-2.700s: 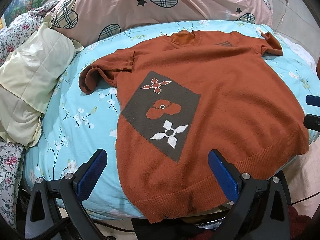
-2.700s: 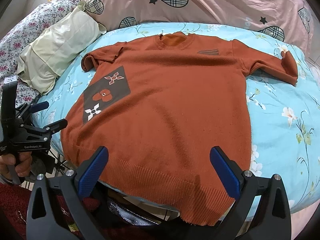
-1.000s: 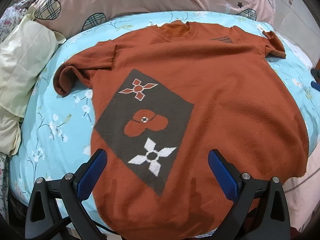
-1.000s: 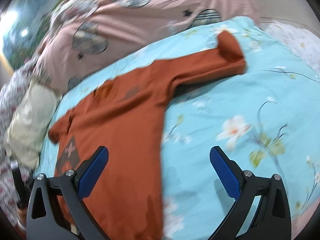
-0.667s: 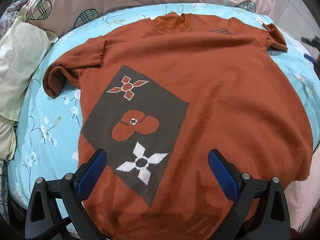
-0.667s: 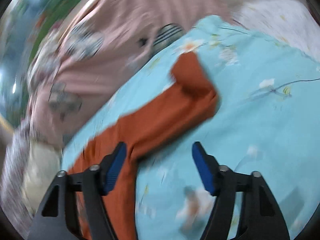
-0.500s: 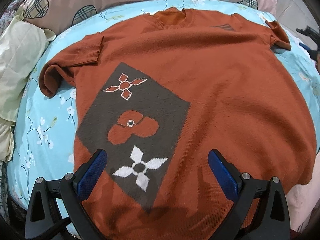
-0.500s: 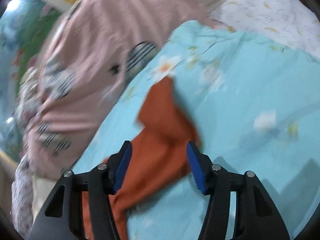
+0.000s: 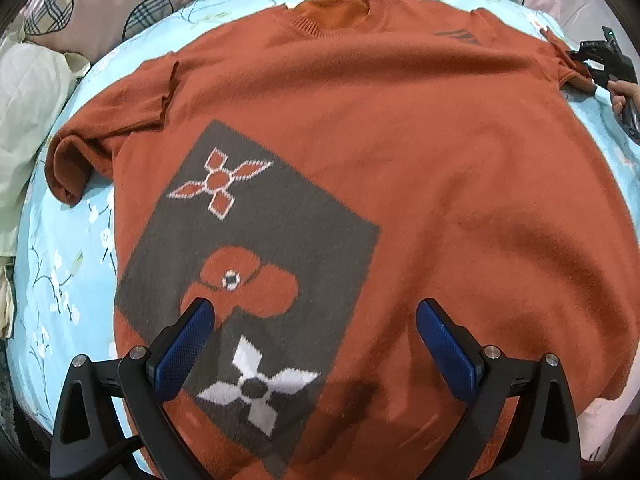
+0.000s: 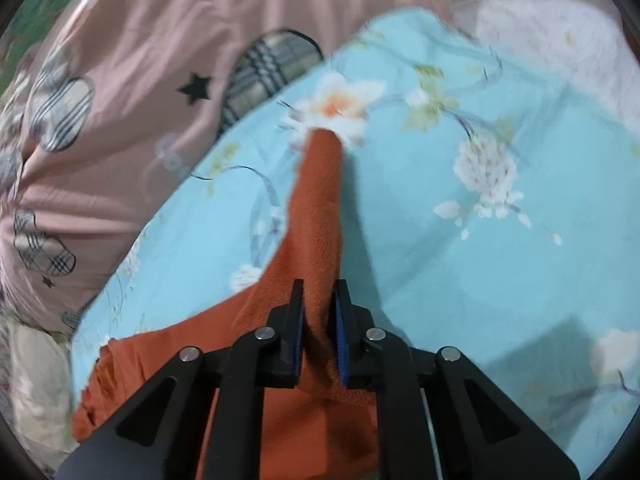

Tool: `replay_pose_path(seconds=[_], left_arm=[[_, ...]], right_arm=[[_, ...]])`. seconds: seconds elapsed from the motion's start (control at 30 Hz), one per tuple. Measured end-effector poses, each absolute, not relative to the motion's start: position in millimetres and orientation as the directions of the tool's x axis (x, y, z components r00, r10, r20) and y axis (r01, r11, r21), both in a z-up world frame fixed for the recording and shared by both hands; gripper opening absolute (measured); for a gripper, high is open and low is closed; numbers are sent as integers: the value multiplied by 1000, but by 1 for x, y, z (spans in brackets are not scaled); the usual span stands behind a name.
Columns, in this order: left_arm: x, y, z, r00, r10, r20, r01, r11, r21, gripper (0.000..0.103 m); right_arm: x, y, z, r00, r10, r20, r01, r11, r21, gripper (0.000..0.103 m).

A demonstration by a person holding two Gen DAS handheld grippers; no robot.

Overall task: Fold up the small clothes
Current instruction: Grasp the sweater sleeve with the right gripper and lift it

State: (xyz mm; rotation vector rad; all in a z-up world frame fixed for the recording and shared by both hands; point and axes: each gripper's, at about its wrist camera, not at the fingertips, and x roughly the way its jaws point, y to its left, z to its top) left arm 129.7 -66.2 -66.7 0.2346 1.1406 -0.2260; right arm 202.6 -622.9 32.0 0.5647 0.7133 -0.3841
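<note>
Rust-orange sweater (image 9: 400,152) spread flat, front up, on a blue floral bedspread (image 10: 460,240). Right gripper (image 10: 319,320) pinched narrow on the right sleeve (image 10: 320,208), cloth bunched between the pads. Left gripper (image 9: 312,344) spread wide above the lower front, gripping nothing. Risks, as a guess: thick knit slipping from the pinch, or the body dragging and wrinkling if pulled hard. Nearby: pink pillow (image 10: 140,60) beyond the collar, cream cushion (image 9: 28,92) beside the left sleeve (image 9: 80,156); neither blocking the fold.
</note>
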Motion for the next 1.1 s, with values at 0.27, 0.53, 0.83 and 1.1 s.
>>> replay_pose_path(seconds=[0.27,0.53,0.83,1.1], left_arm=[[125,-53,-55,433,-99,-896,289,957,34,101],[106,-21,-41,478,-111,-872,241,970,9,101],[106,18,-48,471,-102,-876,157,987,-31,101],[138,8,-54,455,-159,-876,171,981,-89,101]], right_arm=[[218,-477,66,742,-130,-657,356,907,223,13],[261,-305,32,698,-14,-716,134,985,112,13],[241,-244,-4,621,260,-740,-66,957,281,43],[251,-315,5,627,244,-740,41,938,344,43]])
